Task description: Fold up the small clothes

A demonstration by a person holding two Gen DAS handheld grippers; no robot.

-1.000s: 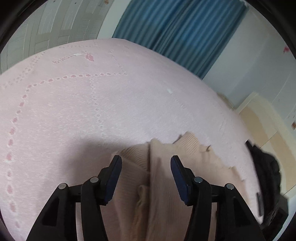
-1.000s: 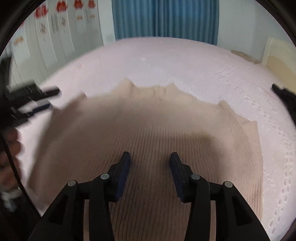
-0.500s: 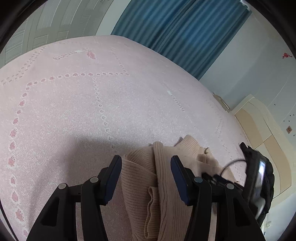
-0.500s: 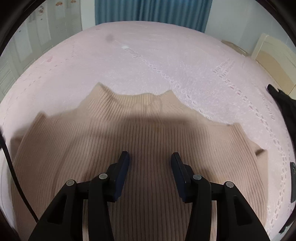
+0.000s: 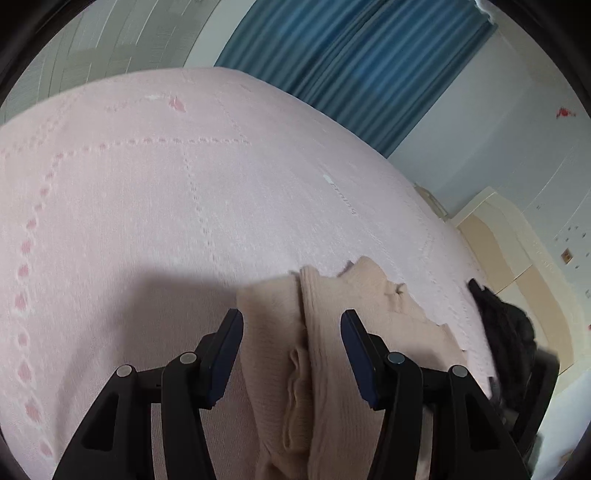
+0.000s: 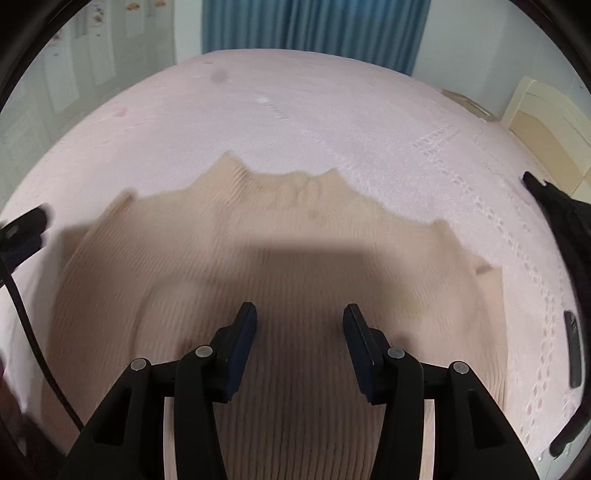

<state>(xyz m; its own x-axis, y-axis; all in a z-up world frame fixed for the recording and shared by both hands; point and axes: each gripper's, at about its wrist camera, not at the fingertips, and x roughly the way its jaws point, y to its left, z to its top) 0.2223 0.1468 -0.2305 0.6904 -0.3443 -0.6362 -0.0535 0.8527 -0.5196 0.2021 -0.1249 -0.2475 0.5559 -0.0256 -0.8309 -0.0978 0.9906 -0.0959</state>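
A beige ribbed sweater (image 6: 295, 251) lies spread flat on the pink bedspread (image 6: 332, 110), collar pointing away from me. My right gripper (image 6: 299, 321) hovers over its middle, open, nothing between the pads. In the left wrist view the sweater (image 5: 373, 306) shows its side edge with a sleeve folded in along it. My left gripper (image 5: 291, 328) stands open above that fold, the knit lying under the gap and the pads clear of it. The left gripper (image 6: 22, 229) also shows, blurred, at the left edge of the right wrist view.
A black garment (image 6: 561, 214) lies on the bed at the right, also seen as a dark heap (image 5: 506, 332) in the left wrist view. A slim black device (image 6: 572, 350) rests beside it. Blue curtains (image 6: 314, 26) hang behind the bed. A black cable (image 6: 26, 317) trails at left.
The right wrist view has swung back left, so the left gripper shows at its edge again, and it is blurred. The sweater lies as before. Both grippers stay about as wide.
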